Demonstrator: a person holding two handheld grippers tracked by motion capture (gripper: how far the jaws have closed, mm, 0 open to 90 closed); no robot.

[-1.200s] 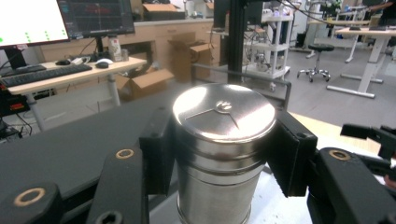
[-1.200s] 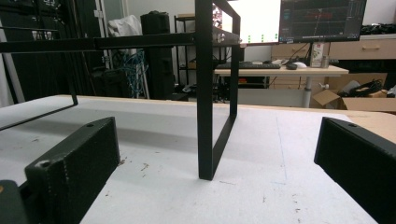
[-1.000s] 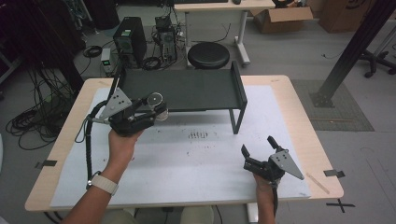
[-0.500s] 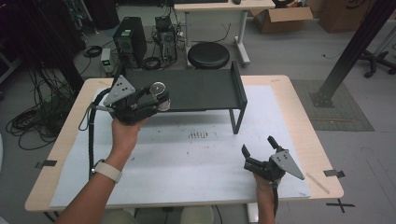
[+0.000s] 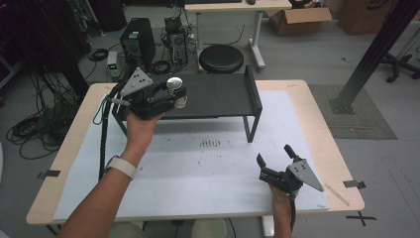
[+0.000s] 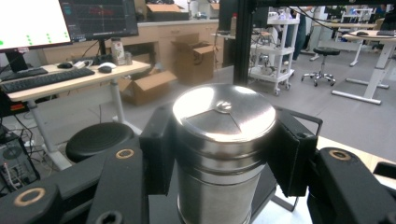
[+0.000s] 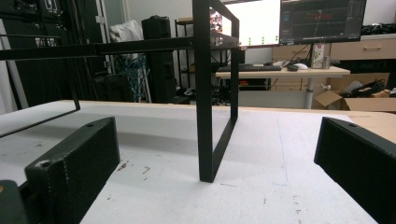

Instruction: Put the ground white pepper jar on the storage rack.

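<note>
Left tongs (image 5: 173, 96) have risen, clamping the shiny steel cylinder (image 6: 223, 140); right tongs (image 5: 275, 158) gape.

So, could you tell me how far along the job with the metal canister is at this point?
Done: the left gripper is shut on the steel canister, pads on both sides, and holds it up at the black shelf's left end. In hand: carrying it over the shelf top. Left: probably setting it down there and letting go. The right gripper waits open on the white mat.
</note>
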